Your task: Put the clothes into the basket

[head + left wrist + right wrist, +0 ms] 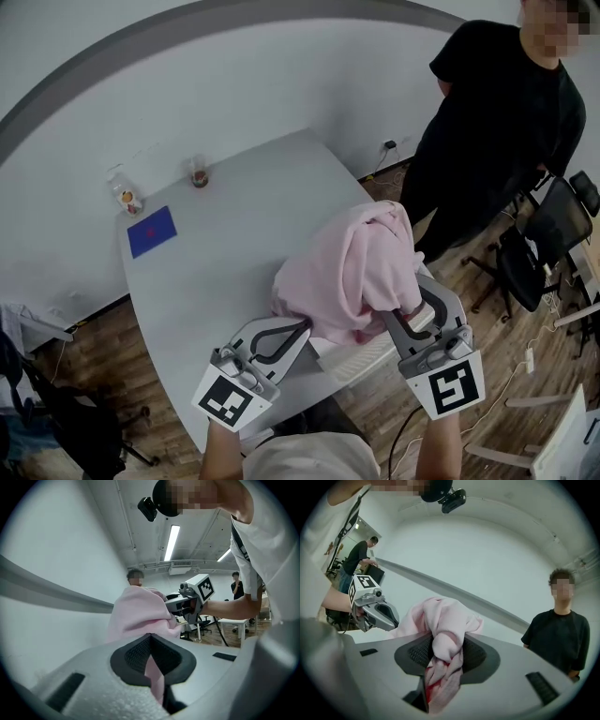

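A pink garment (352,267) hangs bunched in the air over the near right corner of the grey table (225,262), held from both sides. My left gripper (298,324) is shut on a thin fold of its lower left edge; in the left gripper view the cloth (138,611) runs out between the closed jaws (150,637). My right gripper (405,309) is shut on a thick twisted bunch of the cloth (447,644). Below the garment, part of a white slatted basket (364,356) shows; most of it is hidden by the cloth.
A blue sheet (152,231), a glass cup (198,172) and a small bottle (125,195) sit at the table's far left. A person in black (502,122) stands right of the table, beside a black office chair (548,234). Cables lie on the wooden floor.
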### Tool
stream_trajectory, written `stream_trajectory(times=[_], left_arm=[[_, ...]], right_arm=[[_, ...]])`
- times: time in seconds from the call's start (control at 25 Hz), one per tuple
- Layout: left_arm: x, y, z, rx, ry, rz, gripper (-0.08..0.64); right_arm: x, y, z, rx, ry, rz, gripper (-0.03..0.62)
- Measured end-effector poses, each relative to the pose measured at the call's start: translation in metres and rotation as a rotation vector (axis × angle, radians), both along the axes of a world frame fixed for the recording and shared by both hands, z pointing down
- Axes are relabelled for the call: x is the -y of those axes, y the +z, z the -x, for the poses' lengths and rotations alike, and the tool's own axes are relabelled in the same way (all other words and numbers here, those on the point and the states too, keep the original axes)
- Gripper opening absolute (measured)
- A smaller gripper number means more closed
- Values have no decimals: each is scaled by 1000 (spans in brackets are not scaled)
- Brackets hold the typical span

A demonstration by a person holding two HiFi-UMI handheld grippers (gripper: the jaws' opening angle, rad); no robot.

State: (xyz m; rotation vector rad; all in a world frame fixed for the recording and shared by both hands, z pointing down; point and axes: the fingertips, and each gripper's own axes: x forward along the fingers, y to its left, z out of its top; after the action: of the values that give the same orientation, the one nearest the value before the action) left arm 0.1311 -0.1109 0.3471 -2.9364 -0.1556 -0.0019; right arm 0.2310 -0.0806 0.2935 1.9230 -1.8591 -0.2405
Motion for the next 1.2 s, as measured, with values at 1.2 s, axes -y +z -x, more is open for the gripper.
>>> stream_trajectory(times=[1.2], left_arm=[[-43,-63,-86,-112,186,-50,5]], right_arm=[[-86,-132,-74,-272,195,-157,143]])
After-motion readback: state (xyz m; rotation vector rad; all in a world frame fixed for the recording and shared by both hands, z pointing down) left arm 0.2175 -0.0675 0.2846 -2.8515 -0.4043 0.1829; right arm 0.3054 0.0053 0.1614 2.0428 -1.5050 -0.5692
